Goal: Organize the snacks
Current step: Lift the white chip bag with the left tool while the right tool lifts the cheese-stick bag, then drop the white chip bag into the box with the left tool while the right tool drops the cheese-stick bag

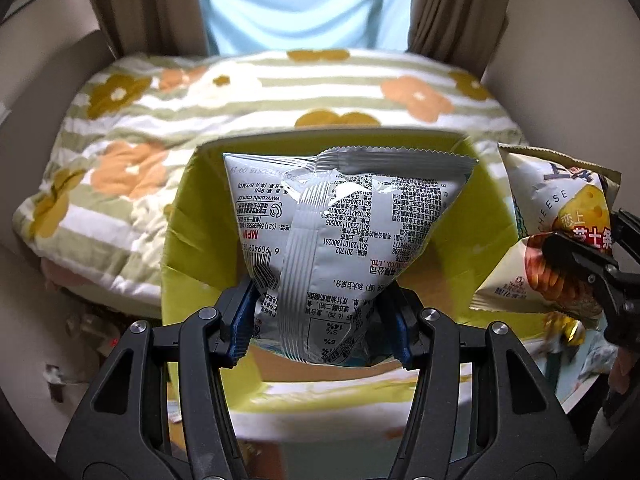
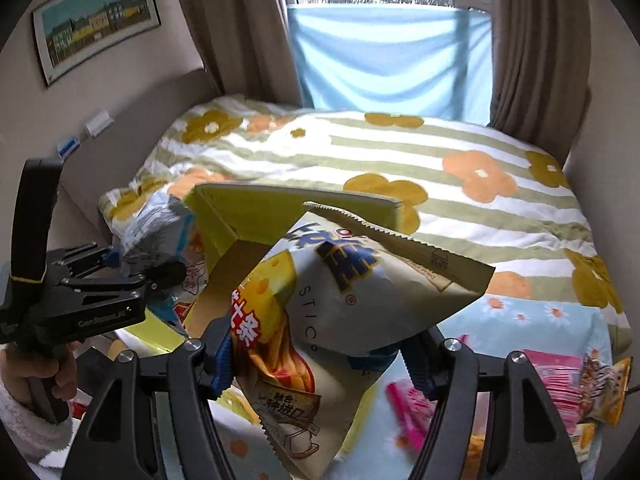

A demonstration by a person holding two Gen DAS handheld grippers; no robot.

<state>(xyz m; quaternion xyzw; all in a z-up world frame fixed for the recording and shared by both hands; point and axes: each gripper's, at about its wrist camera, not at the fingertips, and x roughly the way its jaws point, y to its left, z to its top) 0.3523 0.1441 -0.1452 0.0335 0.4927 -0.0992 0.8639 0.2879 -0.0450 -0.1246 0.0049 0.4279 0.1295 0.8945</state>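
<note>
Left gripper (image 1: 320, 324): black two-finger tongs with blue pads, clamped on the lower end of the silver foil snack bag with black printed text (image 1: 340, 232); the same gripper shows side-on at the far left of the right wrist view (image 2: 120, 264), held in a hand (image 2: 36, 376) with a white fleecy sleeve.
Silver foil snack bag: upright, printed back to the camera, text upside down; its serrated top edge stands just below the far rim of the box, and its body hangs within the box opening.
Yellow-green cardboard box (image 1: 188, 216): open-topped and tilted toward the left camera; it rests on the bed, and its left and right walls flank the silver bag with a strip of free room on either side.
Right gripper (image 2: 320, 364): black tongs with blue pads, clamped on the cream cheese-stick snack bag with yellow cheese artwork (image 2: 360, 296); in the left wrist view it enters from the right edge (image 1: 580, 260).
Cream cheese-stick snack bag: held aloft just right of the box's right wall, outside it; its serrated top edge crosses in front of the box's far corner.
Striped quilt with orange and mustard flowers (image 2: 400, 152): wide, uncluttered surface beyond the box.
Pink snack packets (image 2: 552, 376): lying on the bedding at the lower right, well apart from the box.
</note>
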